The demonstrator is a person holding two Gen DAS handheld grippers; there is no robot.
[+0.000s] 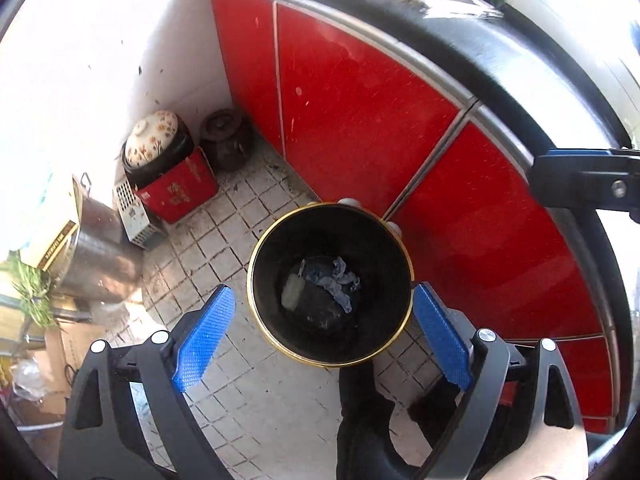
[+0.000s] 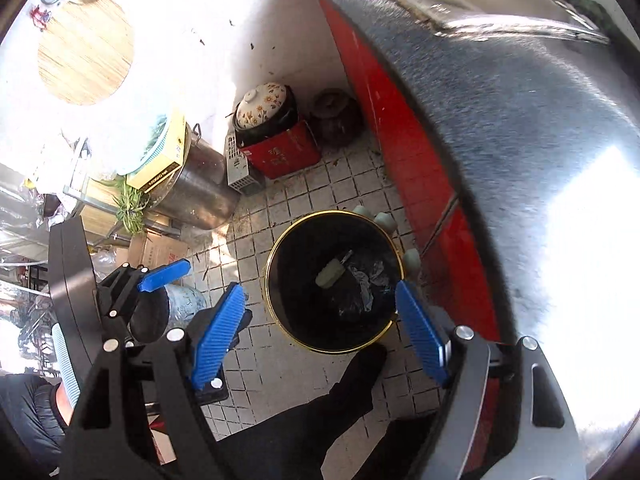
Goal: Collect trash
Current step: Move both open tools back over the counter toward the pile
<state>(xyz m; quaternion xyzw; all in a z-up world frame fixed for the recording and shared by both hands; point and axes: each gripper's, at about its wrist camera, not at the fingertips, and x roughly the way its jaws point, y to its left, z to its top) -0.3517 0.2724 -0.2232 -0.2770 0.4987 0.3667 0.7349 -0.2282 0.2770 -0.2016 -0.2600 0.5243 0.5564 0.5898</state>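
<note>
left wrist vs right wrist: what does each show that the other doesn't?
Only left wrist: the right gripper entering at the right edge, seen side-on.
Only right wrist: a round wooden board on the wall and the left gripper, open.
Both: the black gold-rimmed bin with trash inside, red cabinets, the floral-lidded pot.

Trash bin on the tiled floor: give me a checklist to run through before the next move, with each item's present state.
1. Black trash bin upright, mouth unobstructed: ok.
2. Trash inside the bin, crumpled paper and a pale piece on the bottom: ok.
3. Left hand-held gripper open and holding nothing: ok.
4. Right hand-held gripper open and holding nothing: ok.
5. More trash left to collect on the tiled floor: cannot tell; only small debris and stains show near the red cabinet.
6. Bin has room left: ok, contents sit low.
</note>
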